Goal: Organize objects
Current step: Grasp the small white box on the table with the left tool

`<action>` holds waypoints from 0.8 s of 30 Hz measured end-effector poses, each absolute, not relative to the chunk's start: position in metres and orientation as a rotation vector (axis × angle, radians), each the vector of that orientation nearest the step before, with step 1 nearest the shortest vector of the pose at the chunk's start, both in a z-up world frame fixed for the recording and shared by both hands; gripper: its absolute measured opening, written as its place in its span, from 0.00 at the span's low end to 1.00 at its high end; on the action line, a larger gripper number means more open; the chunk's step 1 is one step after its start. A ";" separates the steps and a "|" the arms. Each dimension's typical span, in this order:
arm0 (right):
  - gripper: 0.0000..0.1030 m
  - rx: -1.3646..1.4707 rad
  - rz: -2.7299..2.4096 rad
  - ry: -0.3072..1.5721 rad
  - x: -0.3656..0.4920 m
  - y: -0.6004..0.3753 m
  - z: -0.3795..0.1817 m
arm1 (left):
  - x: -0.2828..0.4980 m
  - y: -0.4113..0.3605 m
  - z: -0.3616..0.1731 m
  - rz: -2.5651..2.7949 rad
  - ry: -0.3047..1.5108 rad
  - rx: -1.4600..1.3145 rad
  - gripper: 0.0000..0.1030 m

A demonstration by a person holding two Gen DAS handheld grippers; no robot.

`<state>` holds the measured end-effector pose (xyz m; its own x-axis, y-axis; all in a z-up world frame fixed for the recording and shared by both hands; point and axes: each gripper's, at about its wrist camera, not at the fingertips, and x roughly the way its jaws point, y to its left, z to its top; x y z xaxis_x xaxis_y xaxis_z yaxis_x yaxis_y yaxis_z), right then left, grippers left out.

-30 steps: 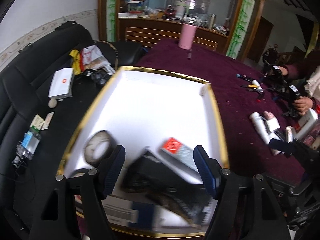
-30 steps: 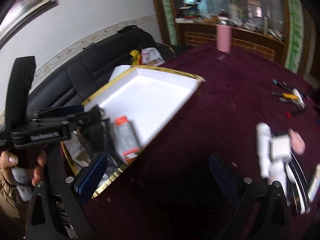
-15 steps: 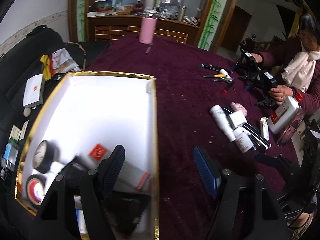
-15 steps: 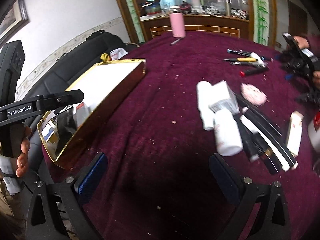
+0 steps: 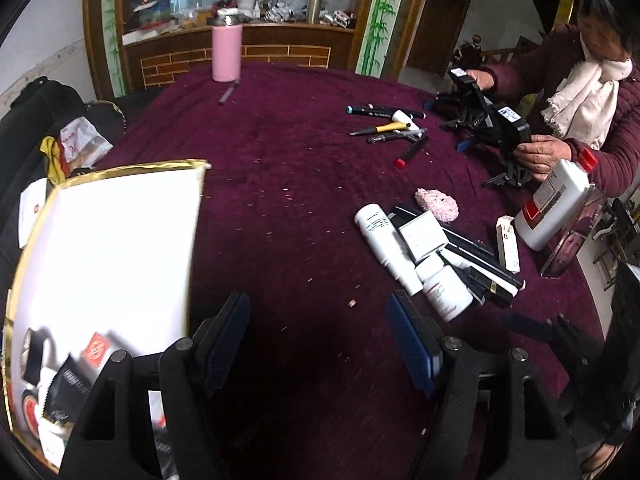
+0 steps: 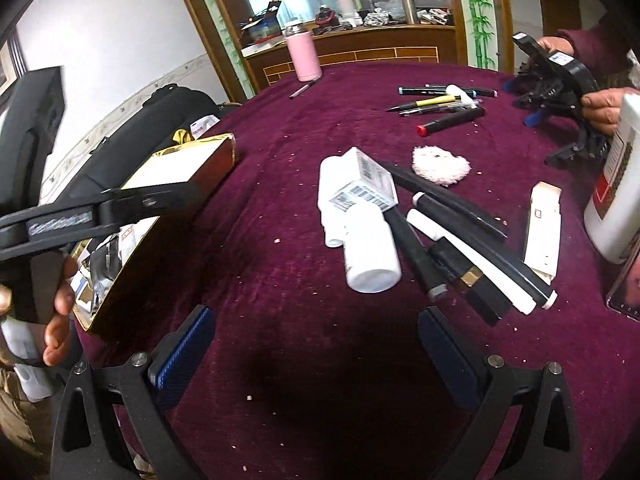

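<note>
Both grippers, left gripper [image 5: 320, 336] and right gripper [image 6: 316, 354], gape empty over maroon velvet tablecloth [image 6: 280, 152]; white plastic bottle [image 6: 370, 250] lies beyond the right fingers.

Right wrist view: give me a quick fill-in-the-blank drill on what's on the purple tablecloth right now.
1. The tall pink cylindrical bottle stands ____ at the far edge of the purple tablecloth.
2. The small white barcoded box rests on top of the lying white ____.
3. The gold-rimmed white tray lies to the ____ of the pile in this view.
4. The right gripper holds ____.

Missing words: upright; bottles; left; nothing
</note>
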<state>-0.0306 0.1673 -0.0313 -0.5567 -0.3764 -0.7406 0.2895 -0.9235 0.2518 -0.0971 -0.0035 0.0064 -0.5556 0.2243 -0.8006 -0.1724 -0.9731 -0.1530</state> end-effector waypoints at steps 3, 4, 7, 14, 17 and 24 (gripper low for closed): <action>1.00 1.213 -2.480 -0.146 -0.030 0.171 -0.031 | -0.116 0.005 -0.002 2.569 -0.114 -1.387 0.68; 1.00 1.214 -2.481 -0.146 -0.030 0.172 -0.032 | -0.120 0.006 -0.004 2.561 -0.128 -1.397 0.68; 1.00 1.218 -2.480 -0.151 -0.030 0.174 -0.033 | -0.141 0.013 -0.014 2.532 -0.189 -1.454 0.68; 1.00 1.224 -2.488 -0.170 -0.031 0.181 -0.034 | -0.161 0.034 -0.015 2.521 -0.230 -1.448 0.68; 1.00 1.239 -2.491 -0.189 -0.034 0.185 -0.036 | -0.159 0.056 -0.009 2.505 -0.153 -1.387 0.68; 1.00 1.245 -2.490 -0.217 -0.035 0.190 -0.038 | -0.168 0.092 -0.023 2.459 -0.061 -1.445 0.68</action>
<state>-0.0348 0.1896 -0.0377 -0.5537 -0.3723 -0.7448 0.2381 -0.9279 0.2868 -0.1680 0.0915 -0.0232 -0.4560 0.2673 -0.8489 -0.2247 -0.9575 -0.1809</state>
